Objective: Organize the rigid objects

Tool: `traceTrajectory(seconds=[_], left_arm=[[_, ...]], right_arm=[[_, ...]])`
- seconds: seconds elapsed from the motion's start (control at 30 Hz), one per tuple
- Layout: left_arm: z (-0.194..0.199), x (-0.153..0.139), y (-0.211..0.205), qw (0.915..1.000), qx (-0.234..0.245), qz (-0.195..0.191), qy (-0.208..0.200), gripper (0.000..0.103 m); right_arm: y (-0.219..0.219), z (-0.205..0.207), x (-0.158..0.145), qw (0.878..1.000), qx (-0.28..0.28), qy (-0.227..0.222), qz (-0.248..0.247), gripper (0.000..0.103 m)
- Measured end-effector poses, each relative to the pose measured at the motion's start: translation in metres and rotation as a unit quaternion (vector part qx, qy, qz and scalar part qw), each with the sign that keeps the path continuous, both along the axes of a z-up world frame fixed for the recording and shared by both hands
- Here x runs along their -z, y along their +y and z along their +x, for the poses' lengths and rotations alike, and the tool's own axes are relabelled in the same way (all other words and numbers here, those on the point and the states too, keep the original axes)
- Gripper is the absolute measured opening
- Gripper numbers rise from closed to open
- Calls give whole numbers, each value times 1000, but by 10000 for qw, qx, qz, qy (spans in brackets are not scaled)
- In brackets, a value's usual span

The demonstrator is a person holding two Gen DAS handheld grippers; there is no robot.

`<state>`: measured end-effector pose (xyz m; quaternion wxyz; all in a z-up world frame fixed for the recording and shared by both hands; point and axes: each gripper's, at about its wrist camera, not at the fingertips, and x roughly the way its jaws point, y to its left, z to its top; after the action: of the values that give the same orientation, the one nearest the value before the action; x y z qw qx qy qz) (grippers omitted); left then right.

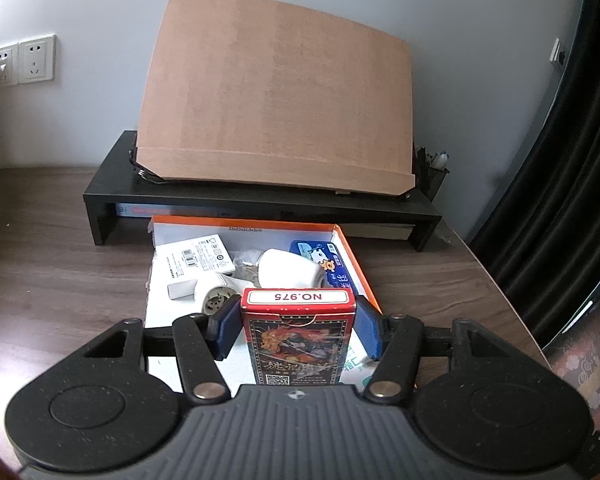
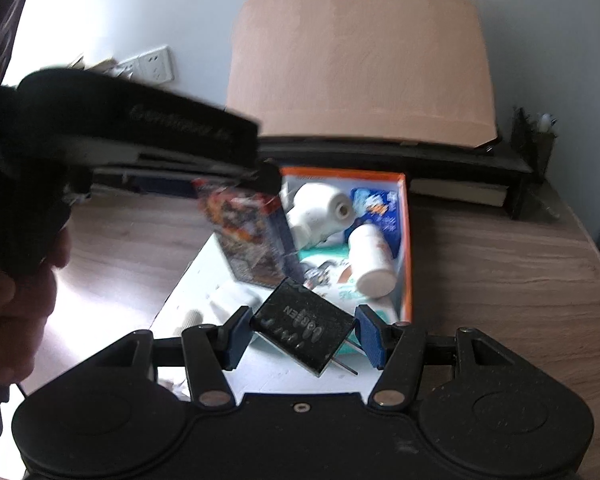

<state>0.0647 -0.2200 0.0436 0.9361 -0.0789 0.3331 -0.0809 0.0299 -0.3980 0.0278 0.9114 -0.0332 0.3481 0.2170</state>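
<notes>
**Inspector:** Start with the items in hand.

**Assistant:** The card deck (image 1: 298, 332), red box marked NO.975, stands between the blue pads of the left gripper (image 1: 298, 330). A sliver of gap shows on each side, so I cannot tell whether it is clamped or only bracketed. The right wrist view shows the deck lifted above the near end of the orange-edged box (image 2: 407, 240). The black plug adapter (image 2: 304, 328), prongs pointing lower right, sits tilted between the fingers of the right gripper (image 2: 302, 334), one corner touching the left pad; its grip is also uncertain.

**Inspector:** Box contents?

**Assistant:** A white bottle (image 2: 370, 264), a white cylindrical piece (image 2: 320, 212), a blue tin (image 1: 320, 258) and a white carton (image 1: 198, 258), crowded toward the far end. The box rests on the wooden desk (image 1: 60, 260), just before the black monitor riser (image 1: 260, 200).

**Inspector:** Step, and next move?

**Assistant:** Judged as placement into the box. Each item needs lowering onto bare floor near the front, kept clear of the other gripper, before the fingers part.
</notes>
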Motion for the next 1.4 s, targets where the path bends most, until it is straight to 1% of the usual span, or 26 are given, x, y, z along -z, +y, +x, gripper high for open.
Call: traceTrajectory(seconds=[0.07,0.17,0.3,0.4,0.47,0.5,0.53,0.57,0.63,0.7,0.9,0.97,1.03,1.07,1.2,1.27,1.4], left_arm=[[3,1,0,10000,28,-1,60,59],[8,3,-1,9999,81,92,121,59],[17,7,-2,9992,181,165,331,59],[26,13,-2,9984,181,208,496,59],[32,16,-1,9981,133,258,547,61],[35,16,0,9979,115,292,565,64],[38,16,-1,9975,105,348,612,76],[41,16,0,9972,77,399,623,81],[43,17,2,9971,74,434,628,81],[42,16,4,9973,67,382,616,83],[27,8,5,9984,-30,283,493,87],[18,4,4,9985,-39,296,450,91],[8,-1,1,9986,-63,339,401,92],[2,-3,0,9986,-90,348,384,94],[-23,-8,-2,9981,-274,331,436,98],[-35,-10,-3,9972,-403,379,501,103],[-60,-7,-5,9941,-705,542,614,103]], right_arm=[[1,-1,2,10000,4,-1,-11,73],[0,-1,1,10000,77,-30,-28,73],[-9,-1,-3,9996,260,-104,42,73],[-15,-4,-6,9992,372,-139,55,74],[-18,-6,-9,9989,437,-158,59,74],[-20,-8,-10,9988,465,-172,63,75],[-22,-9,-12,9985,499,-194,73,75],[-23,-11,-14,9984,526,-210,84,76],[-25,-14,-17,9980,562,-259,103,76],[-27,-17,-20,9978,578,-309,109,76],[-31,-25,-26,9971,607,-438,138,77],[-32,-26,-28,9969,595,-485,160,78],[-33,-30,-29,9968,579,-532,158,78],[-33,-32,-30,9967,578,-551,144,78],[-37,-39,-32,9962,602,-612,116,81],[-41,-43,-33,9959,634,-625,127,81],[-48,-49,-33,9957,686,-603,144,81]])
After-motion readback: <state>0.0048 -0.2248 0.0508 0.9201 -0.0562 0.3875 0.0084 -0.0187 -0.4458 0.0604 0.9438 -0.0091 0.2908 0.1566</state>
